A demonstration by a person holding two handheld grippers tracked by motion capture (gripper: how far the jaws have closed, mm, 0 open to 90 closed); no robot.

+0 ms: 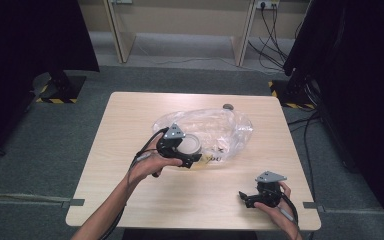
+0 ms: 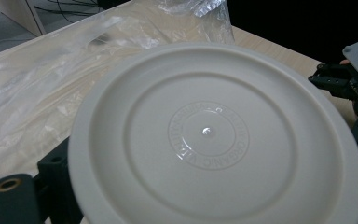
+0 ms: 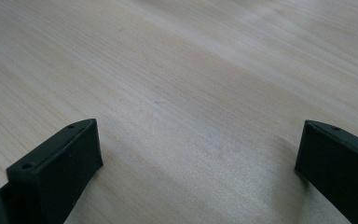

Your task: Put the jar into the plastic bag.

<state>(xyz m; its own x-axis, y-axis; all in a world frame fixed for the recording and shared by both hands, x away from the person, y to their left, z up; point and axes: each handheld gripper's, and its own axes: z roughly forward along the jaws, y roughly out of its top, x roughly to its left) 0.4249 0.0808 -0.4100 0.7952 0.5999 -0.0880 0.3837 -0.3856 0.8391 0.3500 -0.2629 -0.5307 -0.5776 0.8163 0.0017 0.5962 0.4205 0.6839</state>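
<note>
A round white plate (image 2: pixel 214 140) with an embossed ring at its centre fills most of the left gripper view, tilted toward the camera. My left gripper (image 1: pixel 189 153) is shut on it, and one black finger (image 2: pixel 51 175) shows against the plate's lower left rim. In the high view the plate (image 1: pixel 193 144) is at the near edge of a clear plastic bag (image 1: pixel 220 127) lying crumpled mid-table. My right gripper (image 1: pixel 248 198) rests near the front right of the table, open, with bare wood between its jaws (image 3: pixel 196 158).
The light wooden table (image 1: pixel 130 130) has a small dark round object (image 1: pixel 228 106) at its far edge. Dark stands with striped bases flank the table on the floor. The right gripper (image 2: pixel 354 84) also shows at the right edge of the left gripper view.
</note>
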